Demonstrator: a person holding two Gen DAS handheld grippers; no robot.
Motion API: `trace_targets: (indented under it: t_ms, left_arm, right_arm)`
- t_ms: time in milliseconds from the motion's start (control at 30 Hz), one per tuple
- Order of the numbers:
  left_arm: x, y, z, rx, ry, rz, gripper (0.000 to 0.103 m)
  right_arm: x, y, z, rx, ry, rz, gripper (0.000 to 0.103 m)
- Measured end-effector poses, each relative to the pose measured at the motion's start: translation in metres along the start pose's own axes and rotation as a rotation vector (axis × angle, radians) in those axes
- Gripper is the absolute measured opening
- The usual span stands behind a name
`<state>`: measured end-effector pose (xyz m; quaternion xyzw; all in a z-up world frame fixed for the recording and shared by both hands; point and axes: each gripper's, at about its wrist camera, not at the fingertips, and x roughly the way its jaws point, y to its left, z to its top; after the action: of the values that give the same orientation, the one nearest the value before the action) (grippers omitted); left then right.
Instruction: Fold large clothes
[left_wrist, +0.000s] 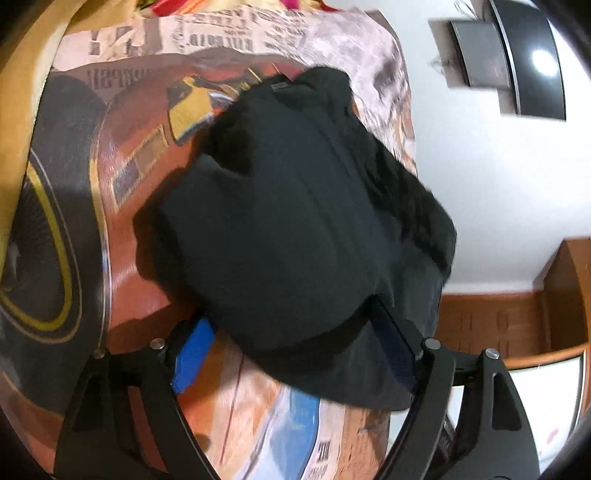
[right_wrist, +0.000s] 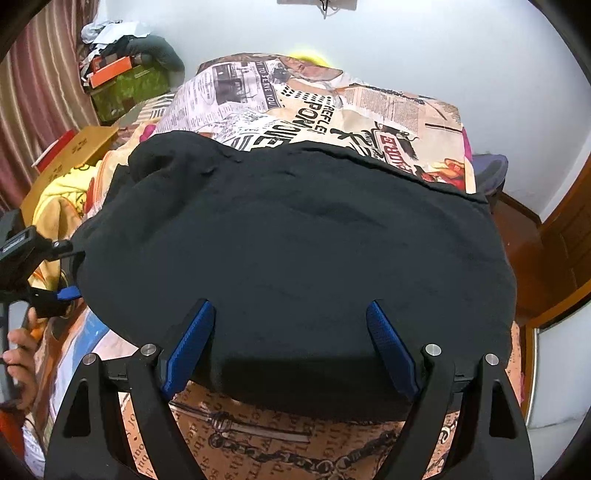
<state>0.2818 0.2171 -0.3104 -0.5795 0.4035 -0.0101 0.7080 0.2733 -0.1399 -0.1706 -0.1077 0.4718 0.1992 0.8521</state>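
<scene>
right gripper (right_wrist: 291, 347) blue ribbed pads spread over near hem, nothing pinched | left gripper (left_wrist: 295, 354) spread, garment edge between pads, unpressed | folded black soft knit garment (right_wrist: 295, 240) lies rumpled, rounded, on newsprint-patterned bedsheet (right_wrist: 332, 99) | garment's right edge near bed corner, bare sheet beyond far edge | cardboard box (right_wrist: 70, 151) at left

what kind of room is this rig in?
Most likely a bedroom at home. A black garment lies on a bed under a newspaper-print sheet, striped curtains hang at the left, and cardboard boxes and clutter sit beside the bed.
</scene>
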Motion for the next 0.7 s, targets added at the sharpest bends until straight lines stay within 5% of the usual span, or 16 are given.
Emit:
trace_targets:
  t_ms: [167,267,467,700]
  left_arm:
    - [0.013,-0.003,0.008,-0.011,-0.051,0.036,0.085]
    - [0.015,-0.013,0.008,0.047,-0.08,0.095,0.075]
    - [0.005,-0.057,-0.007,0.288,-0.188,0.261,0.048]
    - [-0.037,-0.11,-0.024,0.543,-0.373,0.387,0.042]
  right_arm:
    - [0.0,0.001,-0.001,0.003,0.002,0.002,0.084]
    - [0.0,0.001,0.0,0.006,0.01,0.003,0.084]
    - [-0.002,0.001,0.002,0.02,0.027,0.007,0.084]
    - [-0.008,0.008,0.015,0.091,0.025,0.144,0.084]
